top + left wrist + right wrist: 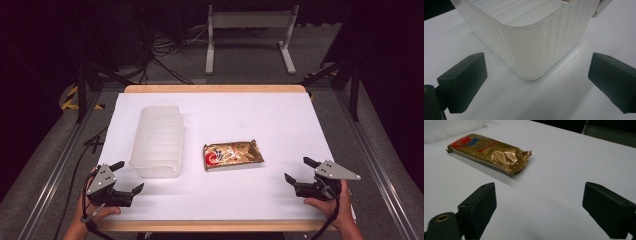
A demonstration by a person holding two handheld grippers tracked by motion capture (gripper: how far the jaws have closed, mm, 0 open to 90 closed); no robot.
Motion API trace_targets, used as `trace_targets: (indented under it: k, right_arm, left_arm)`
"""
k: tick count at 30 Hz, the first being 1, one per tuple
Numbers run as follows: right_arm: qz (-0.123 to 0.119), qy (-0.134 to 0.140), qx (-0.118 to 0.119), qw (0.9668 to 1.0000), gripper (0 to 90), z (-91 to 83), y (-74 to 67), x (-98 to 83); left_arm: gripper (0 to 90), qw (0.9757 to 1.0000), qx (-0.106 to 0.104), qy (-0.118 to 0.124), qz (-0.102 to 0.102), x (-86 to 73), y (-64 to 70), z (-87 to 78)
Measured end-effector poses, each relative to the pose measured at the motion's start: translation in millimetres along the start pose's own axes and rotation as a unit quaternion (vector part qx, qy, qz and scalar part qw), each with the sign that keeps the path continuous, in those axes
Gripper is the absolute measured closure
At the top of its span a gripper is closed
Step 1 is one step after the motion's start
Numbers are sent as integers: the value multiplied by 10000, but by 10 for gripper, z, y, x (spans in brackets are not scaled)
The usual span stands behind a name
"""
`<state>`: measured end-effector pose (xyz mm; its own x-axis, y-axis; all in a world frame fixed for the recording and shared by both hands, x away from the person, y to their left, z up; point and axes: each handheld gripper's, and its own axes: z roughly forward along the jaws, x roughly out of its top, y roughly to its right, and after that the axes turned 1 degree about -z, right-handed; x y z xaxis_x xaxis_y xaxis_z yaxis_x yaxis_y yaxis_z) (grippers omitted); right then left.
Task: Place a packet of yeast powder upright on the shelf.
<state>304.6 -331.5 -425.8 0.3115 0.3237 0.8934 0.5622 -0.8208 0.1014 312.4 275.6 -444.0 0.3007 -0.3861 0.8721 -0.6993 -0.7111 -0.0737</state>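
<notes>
Gold foil packet (233,155) bears a red-and-blue logo, its lettering unreadable; both grippers' jaws gape wide, empty.

Bench (280,200): white top with a light wooden edge showing at its near and far sides.
Left part: a translucent ribbed plastic bin (157,141), open side up, standing on the white top.
Middle: a gold foil packet (232,154) with a red mark, lying flat just right of the bin, apart from it; one end is crumpled.
</notes>
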Motion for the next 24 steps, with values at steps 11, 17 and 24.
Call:
trace_targets:
  k: [11, 17, 24]
  right_arm:
    - [172, -338, 94, 9992, 196, 155, -135, 74]
    - [352, -515, 308, 9976, 234, 324, -225, 154]
    - [590, -835, 648, 9927, 272, 718, -380, 286]
  left_arm:
    - [57, 9999, 79, 82, -87, -49, -56, -50]
    - [60, 9999, 110, 106, -35, -51, -43, -75]
    - [59, 9999, 78, 111, -42, -49, -37, -70]
